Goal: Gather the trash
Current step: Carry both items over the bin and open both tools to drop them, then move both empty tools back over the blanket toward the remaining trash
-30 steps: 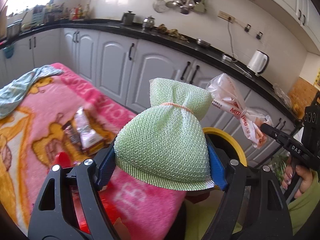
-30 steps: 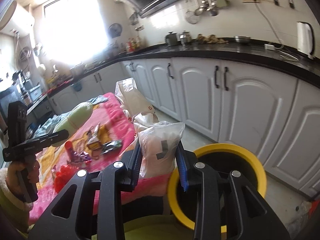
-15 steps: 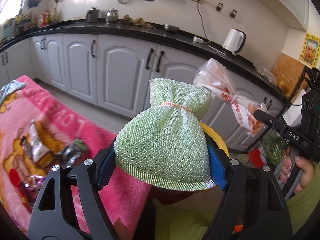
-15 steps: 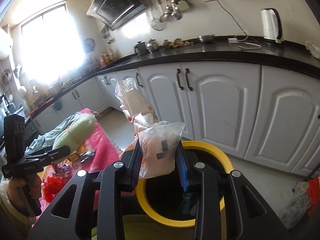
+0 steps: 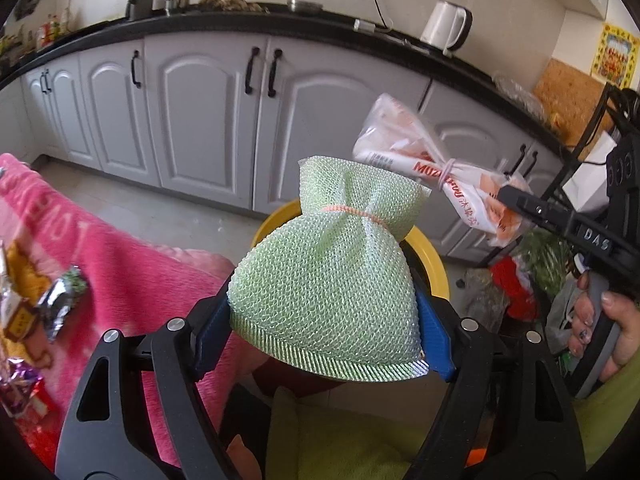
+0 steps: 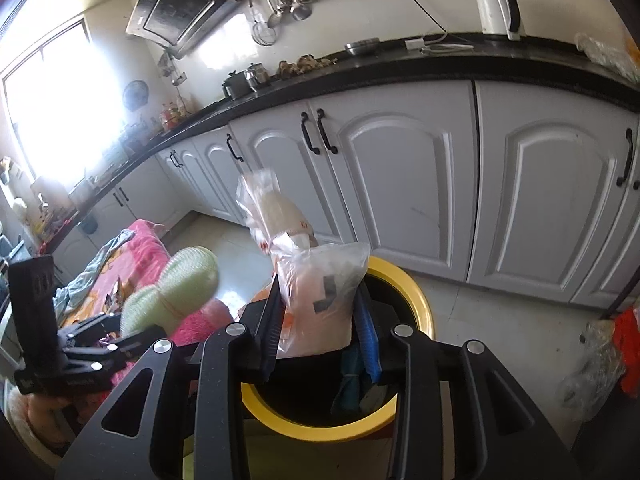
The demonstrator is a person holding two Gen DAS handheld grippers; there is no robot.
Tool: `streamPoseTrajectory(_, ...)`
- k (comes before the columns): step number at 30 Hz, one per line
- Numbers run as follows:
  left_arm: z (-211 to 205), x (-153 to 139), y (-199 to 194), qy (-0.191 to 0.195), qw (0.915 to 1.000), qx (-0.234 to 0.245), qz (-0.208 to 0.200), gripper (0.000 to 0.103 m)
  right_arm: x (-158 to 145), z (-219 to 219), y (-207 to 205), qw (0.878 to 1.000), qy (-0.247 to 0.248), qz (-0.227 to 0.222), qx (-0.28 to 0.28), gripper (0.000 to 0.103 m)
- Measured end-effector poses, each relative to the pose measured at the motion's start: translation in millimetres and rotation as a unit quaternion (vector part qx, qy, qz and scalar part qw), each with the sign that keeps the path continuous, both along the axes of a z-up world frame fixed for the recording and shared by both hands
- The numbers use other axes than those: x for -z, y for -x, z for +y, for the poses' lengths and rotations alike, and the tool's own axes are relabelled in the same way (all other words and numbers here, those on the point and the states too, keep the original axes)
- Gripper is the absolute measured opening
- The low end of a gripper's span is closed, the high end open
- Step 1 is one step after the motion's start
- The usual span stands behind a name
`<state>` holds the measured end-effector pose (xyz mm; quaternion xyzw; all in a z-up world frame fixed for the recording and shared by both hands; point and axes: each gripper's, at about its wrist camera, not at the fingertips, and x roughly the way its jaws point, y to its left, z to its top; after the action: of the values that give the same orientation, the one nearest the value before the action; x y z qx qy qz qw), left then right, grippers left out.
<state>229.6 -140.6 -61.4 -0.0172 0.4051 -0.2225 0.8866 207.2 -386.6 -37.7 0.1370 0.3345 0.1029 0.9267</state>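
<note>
My left gripper (image 5: 322, 304) is shut on a green mesh bag (image 5: 324, 264) tied with an orange band, its blue pads pressing both sides. The bag hangs in front of the yellow-rimmed bin (image 5: 434, 256), hiding most of it. My right gripper (image 6: 319, 292) holds a clear plastic bag (image 6: 324, 272) with a tied neck, upright over the bin's rim (image 6: 420, 308). Its jaws are opening, and the bag still sits between the pads. In the left wrist view the plastic bag (image 5: 420, 160) sticks out from the right gripper's tip (image 5: 508, 196). The right wrist view shows the green bag (image 6: 176, 284) at left.
A table under a pink blanket (image 5: 120, 272) carries several wrappers (image 5: 60, 300). White cabinets (image 5: 200, 120) with a black counter run behind the bin. Red and clear bags (image 6: 600, 344) lie on the floor at right. A hand (image 5: 616, 332) grips the right tool's handle.
Both views have swung away from the pink table toward the bin, which now sits larger and closer under both bags. The right jaws stand slightly wider around the plastic bag.
</note>
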Motion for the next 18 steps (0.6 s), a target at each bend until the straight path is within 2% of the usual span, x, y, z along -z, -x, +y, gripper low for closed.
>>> streamPoseTrajectory(4, -9, 11, -6, -0.003, 1.0000, 0.007, 0.007, 0.074, 7, -3, -5, 1.000, -0.010, 0.007, 0.011, 0.047)
streamPoseTrajectory(12, -10, 24, -9, -0.005, 0.9998, 0.000, 0.017, 0.088, 13, -7, -8, 1.000, -0.015, 0.014, 0.019, 0.056)
streamPoseTrajectory(18, 2, 17, -6, 0.005, 0.9998, -0.018, 0.011, 0.089, 9, -1, -8, 1.000, -0.005, 0.007, 0.010, 0.061)
